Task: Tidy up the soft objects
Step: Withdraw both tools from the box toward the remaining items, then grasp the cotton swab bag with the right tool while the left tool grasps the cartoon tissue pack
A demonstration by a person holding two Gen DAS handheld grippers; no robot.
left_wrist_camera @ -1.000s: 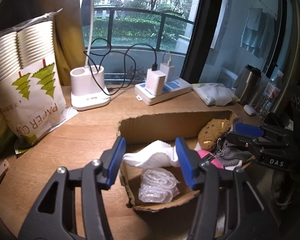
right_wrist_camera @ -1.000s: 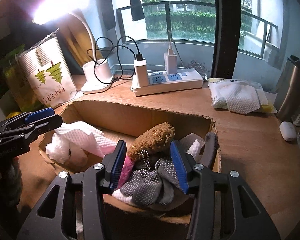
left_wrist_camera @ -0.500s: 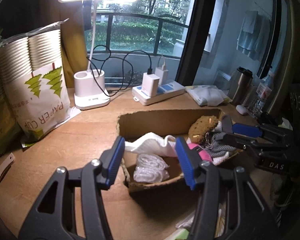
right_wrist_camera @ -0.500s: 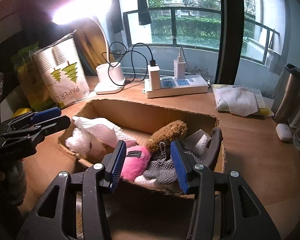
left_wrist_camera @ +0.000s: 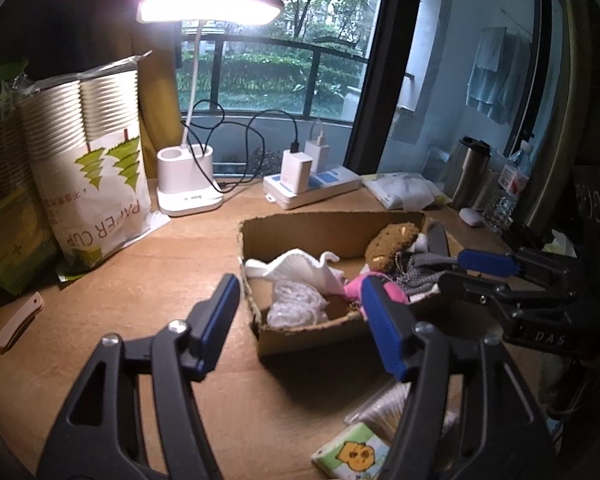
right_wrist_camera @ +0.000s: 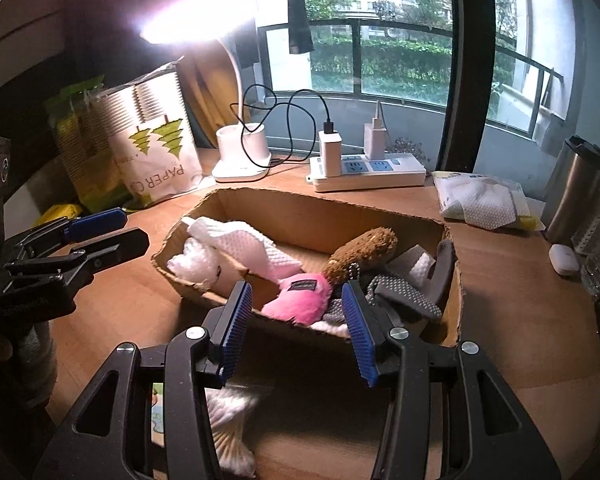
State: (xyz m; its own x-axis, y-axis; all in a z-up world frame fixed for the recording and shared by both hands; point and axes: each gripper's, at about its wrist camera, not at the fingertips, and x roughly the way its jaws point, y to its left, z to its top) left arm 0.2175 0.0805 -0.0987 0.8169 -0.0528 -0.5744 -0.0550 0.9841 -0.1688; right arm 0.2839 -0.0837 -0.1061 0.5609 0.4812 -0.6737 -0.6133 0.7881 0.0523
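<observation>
A shallow cardboard box [left_wrist_camera: 312, 220] [right_wrist_camera: 312, 216] on the wooden desk holds soft things: a white cloth [left_wrist_camera: 300, 268] [right_wrist_camera: 244, 244], bubble wrap [left_wrist_camera: 296, 308], a pink plush [right_wrist_camera: 300, 300], a brown plush [left_wrist_camera: 392, 240] [right_wrist_camera: 360, 252] and grey dotted socks [right_wrist_camera: 400, 296]. My left gripper [left_wrist_camera: 300, 316] is open and empty, above and in front of the box's left end. My right gripper [right_wrist_camera: 296, 320] is open and empty, in front of the box's near wall; it also shows in the left wrist view [left_wrist_camera: 484, 268].
A lit desk lamp [left_wrist_camera: 188, 196], a bag of paper cups [left_wrist_camera: 88, 172], a power strip with chargers [left_wrist_camera: 312, 188], a packet of wipes [right_wrist_camera: 480, 200], a steel tumbler [right_wrist_camera: 572, 192] stand behind the box. A cotton swab pack [right_wrist_camera: 228, 412] and a small packet [left_wrist_camera: 356, 456] lie near the front edge.
Both grippers have pulled back and up from the box, empty and open. The box and its contents now look smaller and farther away.
</observation>
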